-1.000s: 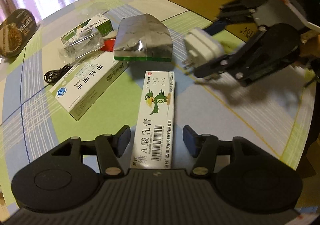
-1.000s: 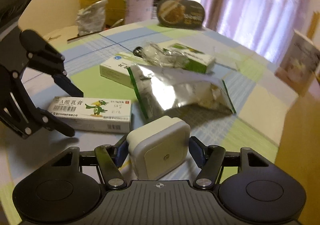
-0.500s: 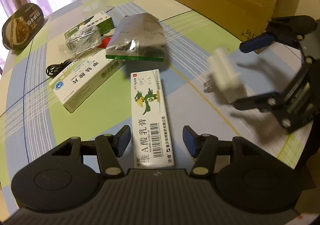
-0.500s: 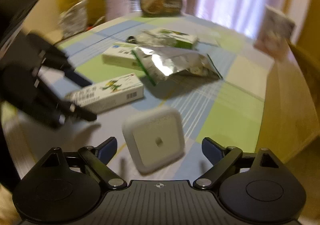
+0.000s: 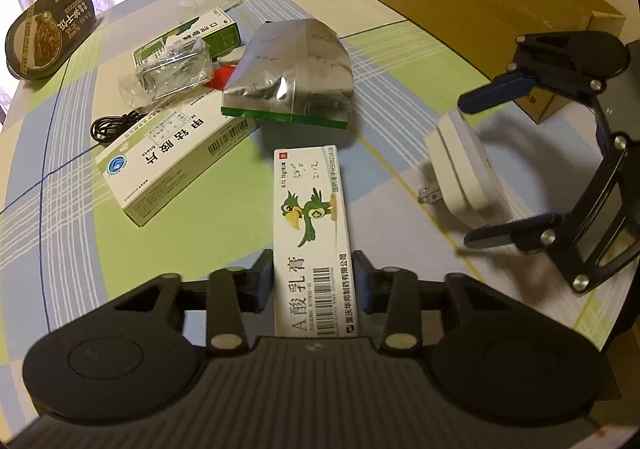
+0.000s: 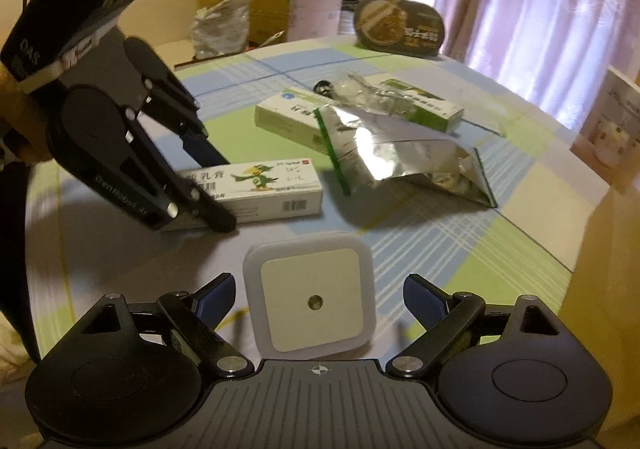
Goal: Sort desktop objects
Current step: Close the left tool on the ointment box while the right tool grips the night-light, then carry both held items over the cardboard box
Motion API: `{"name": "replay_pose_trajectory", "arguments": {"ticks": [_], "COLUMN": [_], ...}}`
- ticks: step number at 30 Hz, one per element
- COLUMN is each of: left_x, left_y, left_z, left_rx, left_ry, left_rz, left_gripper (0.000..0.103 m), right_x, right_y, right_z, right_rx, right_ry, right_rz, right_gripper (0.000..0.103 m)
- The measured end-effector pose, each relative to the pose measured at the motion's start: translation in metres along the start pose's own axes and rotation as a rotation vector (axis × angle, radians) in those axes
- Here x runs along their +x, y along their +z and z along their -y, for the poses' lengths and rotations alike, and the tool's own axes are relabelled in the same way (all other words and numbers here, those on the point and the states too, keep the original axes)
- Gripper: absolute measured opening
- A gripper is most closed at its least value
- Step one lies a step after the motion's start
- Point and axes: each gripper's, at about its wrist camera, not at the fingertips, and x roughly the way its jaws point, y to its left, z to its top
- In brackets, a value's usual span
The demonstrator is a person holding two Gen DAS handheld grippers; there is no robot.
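Ointment box (image 5: 312, 245) pinched by left gripper (image 5: 313, 285); right gripper (image 6: 318, 295) spread around night-light (image 6: 310, 299).

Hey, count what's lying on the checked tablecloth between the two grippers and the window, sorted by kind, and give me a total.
Medicine cartons: 3 (parrot carton, blue-logo carton, green carton)
Foil pouch: 1
Clear plastic bag: 1
Black cable: 1
Night-light plug: 1
Black food tray: 1
Total: 8
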Motion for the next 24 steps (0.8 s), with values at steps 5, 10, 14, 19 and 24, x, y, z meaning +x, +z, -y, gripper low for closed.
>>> {"name": "replay_pose_trajectory", "arguments": {"ticks": [5,10,14,19,24], "left_x": [-0.011,-0.034,-0.048,-0.072,-0.098], "left_y": [-0.002,-0.003,-0.002,0.000,0.018], "left_z": [0.004,0.013,0.022,0.032,0.044], "left_rx": [0.002,0.000,0.006,-0.009,-0.008], "left_ry": [0.017,0.014,0.009,0.009,0.002], "left_rz": [0.012,0.045,0.067,0.112,0.180], "left_gripper": [0.033,0.033,0.033,0.033,0.033], "right_x": [-0.008,-0.033,-0.052,-0.085,-0.128], "right_y": [-0.003,-0.006,-0.005,0.001,0.014], "right_z": [-0.003,-0.011,-0.020,-0.027,-0.017], "right_rx": [0.080,0.185,0.205,0.213,0.247], "right_ry": [-0.013,-0.075,-0.101,-0.150,-0.226], "right_rz": [0.002,0.040,0.062,0.113,0.203], "right_gripper": [0.063,0.063,0.063,0.063,0.063]}}
